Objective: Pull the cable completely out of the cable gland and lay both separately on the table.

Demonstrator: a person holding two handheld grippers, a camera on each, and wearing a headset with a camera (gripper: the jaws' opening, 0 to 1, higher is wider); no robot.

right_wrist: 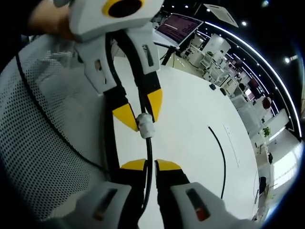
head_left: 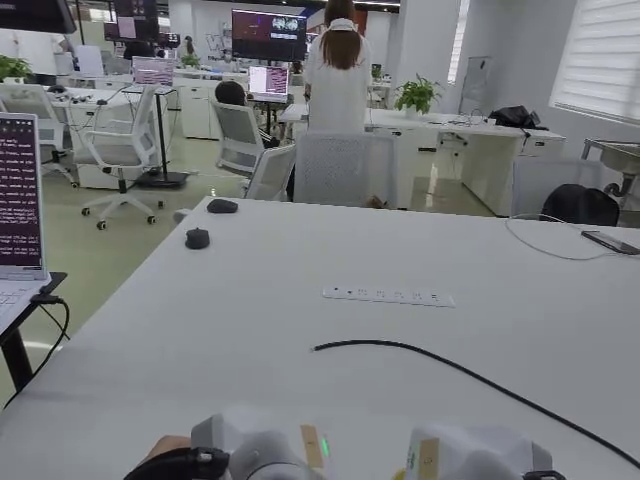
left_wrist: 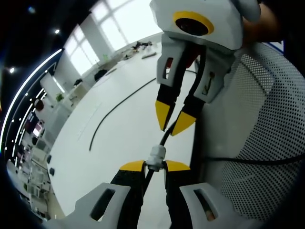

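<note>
A white cable gland (left_wrist: 156, 156) sits between the yellow-tipped jaws of my left gripper (left_wrist: 155, 166), which is shut on it. A black cable (right_wrist: 148, 152) runs out of the gland (right_wrist: 145, 125) and straight into my right gripper (right_wrist: 150, 164), which is shut on the cable a short way below the gland. The two grippers face each other tip to tip, close together. In the head view the cable's long free part (head_left: 430, 360) lies curved across the white table (head_left: 300, 260), ending near the middle. Both grippers' white backs show at the bottom edge there.
A white power strip (head_left: 388, 296) lies beyond the cable end. A black mouse (head_left: 197, 238) and a second dark object (head_left: 222, 206) sit far left, a phone (head_left: 610, 242) far right. A white mesh chair back (left_wrist: 267, 119) is close beside the grippers. A person (head_left: 337, 80) stands beyond the table.
</note>
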